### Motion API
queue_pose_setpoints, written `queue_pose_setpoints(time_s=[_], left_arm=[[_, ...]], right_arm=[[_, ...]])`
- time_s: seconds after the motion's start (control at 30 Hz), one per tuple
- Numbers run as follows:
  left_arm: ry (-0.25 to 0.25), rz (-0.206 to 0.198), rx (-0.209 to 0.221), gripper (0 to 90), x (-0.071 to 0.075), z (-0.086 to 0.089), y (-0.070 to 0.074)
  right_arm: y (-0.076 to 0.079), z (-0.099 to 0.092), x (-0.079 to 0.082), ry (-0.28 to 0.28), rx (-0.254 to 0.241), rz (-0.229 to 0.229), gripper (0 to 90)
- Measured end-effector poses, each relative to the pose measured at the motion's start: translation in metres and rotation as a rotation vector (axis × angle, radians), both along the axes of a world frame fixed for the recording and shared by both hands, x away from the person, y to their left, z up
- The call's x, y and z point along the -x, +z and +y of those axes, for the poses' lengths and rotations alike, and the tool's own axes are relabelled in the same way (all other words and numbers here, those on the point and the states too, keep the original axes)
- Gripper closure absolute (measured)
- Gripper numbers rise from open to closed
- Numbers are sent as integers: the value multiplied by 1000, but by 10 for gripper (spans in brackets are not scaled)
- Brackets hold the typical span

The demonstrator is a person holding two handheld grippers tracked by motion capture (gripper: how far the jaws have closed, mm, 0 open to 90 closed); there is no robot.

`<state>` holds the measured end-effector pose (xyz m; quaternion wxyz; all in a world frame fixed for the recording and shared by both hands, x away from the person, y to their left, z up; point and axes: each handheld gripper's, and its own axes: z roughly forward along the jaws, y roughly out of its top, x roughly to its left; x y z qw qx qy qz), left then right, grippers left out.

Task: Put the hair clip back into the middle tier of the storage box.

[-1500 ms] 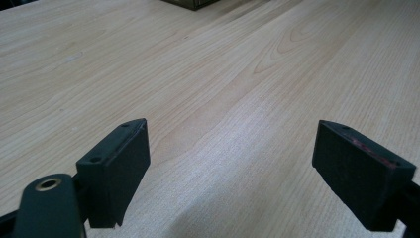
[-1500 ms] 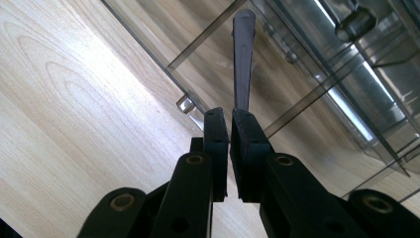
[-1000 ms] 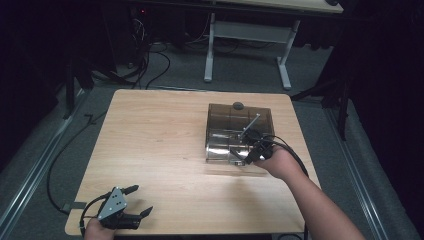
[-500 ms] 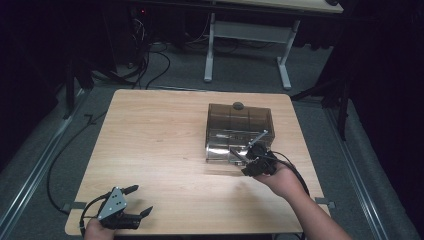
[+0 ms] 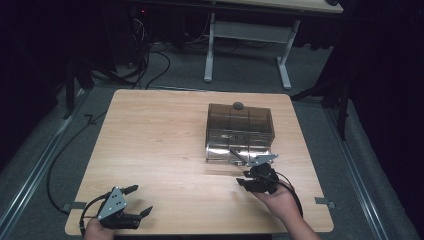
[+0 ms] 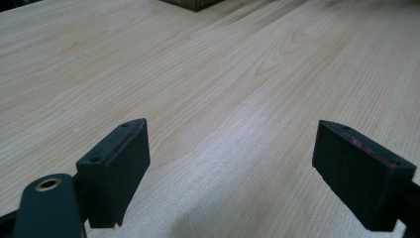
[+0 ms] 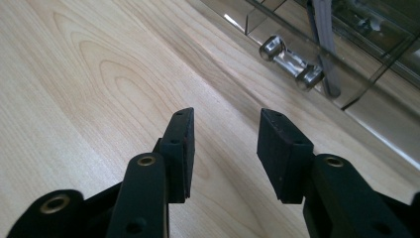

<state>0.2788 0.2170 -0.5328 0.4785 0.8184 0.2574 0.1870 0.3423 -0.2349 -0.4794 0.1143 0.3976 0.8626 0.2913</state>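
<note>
A smoky clear plastic box (image 5: pixel 240 131) with a small round knob (image 5: pixel 238 105) on top stands right of the table's middle. Its front carries a chrome handle (image 7: pixel 290 62), close ahead in the right gripper view. My right gripper (image 5: pixel 246 179) hovers just in front of the box, jaws apart with nothing between them (image 7: pixel 225 134). At the table's near left corner my left gripper (image 5: pixel 140 201) rests wide open over bare wood (image 6: pixel 230 141).
The wooden table (image 5: pixel 160 145) ends close behind both hands. Beyond its far edge stand a white desk frame (image 5: pixel 247 45) and cables (image 5: pixel 150 60) on the grey floor. A black cable (image 5: pixel 55 165) trails off the table's left side.
My right gripper has drawn back from the box front toward the near edge, moving down and slightly right in the high view. The left gripper has stayed put.
</note>
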Motion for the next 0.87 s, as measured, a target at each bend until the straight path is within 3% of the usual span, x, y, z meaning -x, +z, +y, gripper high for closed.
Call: queue_pose_setpoints(time_s=[0.17, 0.43, 0.57, 0.63, 0.87], left_arm=[[5, 0, -1, 151, 0, 0, 0], [22, -2, -4, 150, 0, 0, 0], [34, -1, -3, 151, 0, 0, 0], [32, 1, -7, 150, 0, -1, 0], [43, -6, -6, 151, 0, -1, 0]], right_arm=[[-23, -9, 19, -47, -65, -117, 545], [-44, -25, 37, -104, -140, -183, 517], [-46, -32, 48, -128, -216, -216, 511], [-46, -31, 50, -109, -207, -235, 509], [-49, -27, 47, -84, -192, -223, 506]])
